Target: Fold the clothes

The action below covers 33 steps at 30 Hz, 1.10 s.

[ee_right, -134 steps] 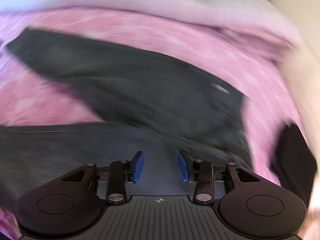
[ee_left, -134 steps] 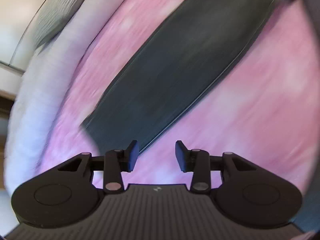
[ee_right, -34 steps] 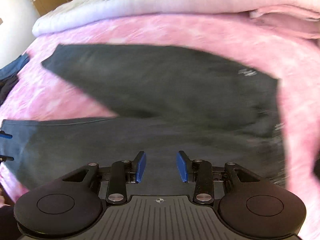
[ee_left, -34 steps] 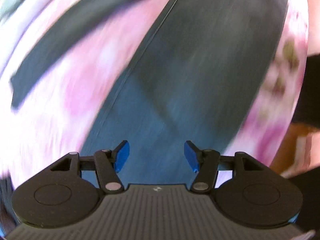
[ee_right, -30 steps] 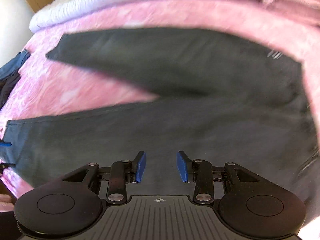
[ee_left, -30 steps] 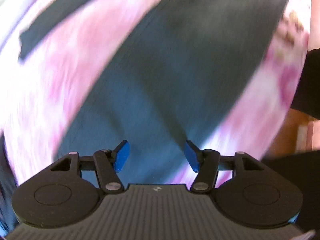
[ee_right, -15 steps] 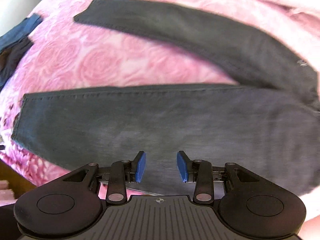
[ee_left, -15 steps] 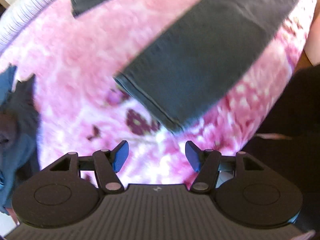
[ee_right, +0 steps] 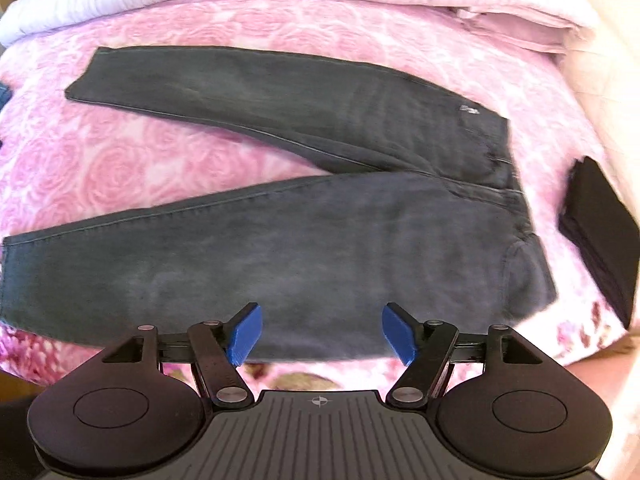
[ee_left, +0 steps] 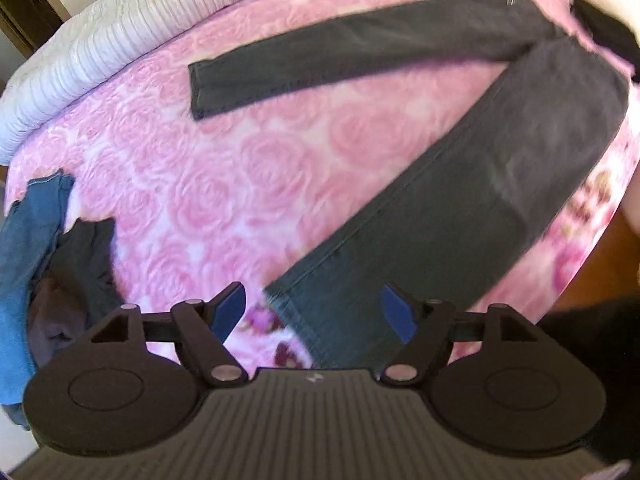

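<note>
A: Where are the dark grey denim jeans (ee_right: 304,240)?
B: Spread flat on the pink rose-patterned quilted bedspread (ee_right: 120,168), legs splayed in a V. From the right gripper (ee_right: 320,332) the near leg runs crosswise just ahead of the fingertips, the far leg lies beyond it, and the waist end is ahead to the right.

A: Is that gripper holding anything?
B: No. Its blue pads (ee_right: 245,334) stand wide apart with only denim showing past them.

A: And the left gripper (ee_left: 312,312)?
B: Also spread wide and empty. The hem of the near leg (ee_left: 440,216) sits right between its fingertips, slightly ahead; whether it touches the cloth I cannot tell. The other leg (ee_left: 340,56) lies well ahead, crossing the view.

A: Anything else around?
B: To the left gripper's left, a crumpled blue garment (ee_left: 24,248) beside a dark bundled one (ee_left: 80,272). Far ahead, a white ribbed blanket (ee_left: 100,44). To the right gripper's right, a black folded item (ee_right: 600,224) rests on the bedspread, apart from the jeans.
</note>
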Available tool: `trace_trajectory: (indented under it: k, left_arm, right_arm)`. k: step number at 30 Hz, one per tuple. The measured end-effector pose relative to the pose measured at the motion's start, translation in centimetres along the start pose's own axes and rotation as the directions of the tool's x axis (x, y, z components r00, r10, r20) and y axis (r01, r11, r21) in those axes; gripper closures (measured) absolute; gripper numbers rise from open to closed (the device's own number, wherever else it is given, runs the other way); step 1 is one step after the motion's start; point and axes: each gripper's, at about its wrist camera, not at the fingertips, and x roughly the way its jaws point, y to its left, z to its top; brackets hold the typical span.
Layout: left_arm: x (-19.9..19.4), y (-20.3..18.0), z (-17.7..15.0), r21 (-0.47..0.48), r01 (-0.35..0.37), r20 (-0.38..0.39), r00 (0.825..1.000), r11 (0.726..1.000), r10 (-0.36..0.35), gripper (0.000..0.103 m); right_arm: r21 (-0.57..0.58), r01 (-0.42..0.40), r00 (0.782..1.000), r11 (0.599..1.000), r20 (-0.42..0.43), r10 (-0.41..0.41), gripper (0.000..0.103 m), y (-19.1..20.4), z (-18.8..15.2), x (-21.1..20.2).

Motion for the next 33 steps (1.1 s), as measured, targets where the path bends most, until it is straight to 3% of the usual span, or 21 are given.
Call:
trace_trajectory:
  k: [6, 11, 16, 21, 33]
  left_arm:
    - [-1.6, 0.8, 3.0, 0.077, 0.078, 0.050, 0.995, 0.994, -0.082, 0.026]
    - [-3.4, 1.8, 2.4, 0.203, 0.105, 0.080, 0.989, 0.974, -0.123, 0.026]
    - [-4.9, 4.3, -0.1, 0.196, 0.114, 0.116, 0.984, 0.974, -0.138, 0.023]
    - [-5.8, 6.1, -2.7, 0.193, 0.134, 0.122, 0.980, 0.972, -0.160, 0.009]
    - [-5.8, 6.8, -5.8, 0.149, 0.159, 0.119, 0.977, 0.976, -0.178, 0.003]
  right_arm:
    - [0.120, 0.048, 0.999, 0.992, 0.007, -0.050, 0.032, -0.2, -2.2, -4.5]
    - [0.264, 0.094, 0.992, 0.960, 0.057, -0.113, 0.032, 2.5, -5.0, -8.7]
    - [0.303, 0.091, 0.989, 0.949, 0.085, -0.122, 0.032, 7.5, -7.7, -11.2]
    - [0.304, 0.108, 0.986, 0.946, 0.090, -0.141, 0.032, 11.4, -9.9, -12.9]
    - [0.267, 0.153, 0.980, 0.951, 0.080, -0.181, 0.032, 15.0, -11.9, -14.0]
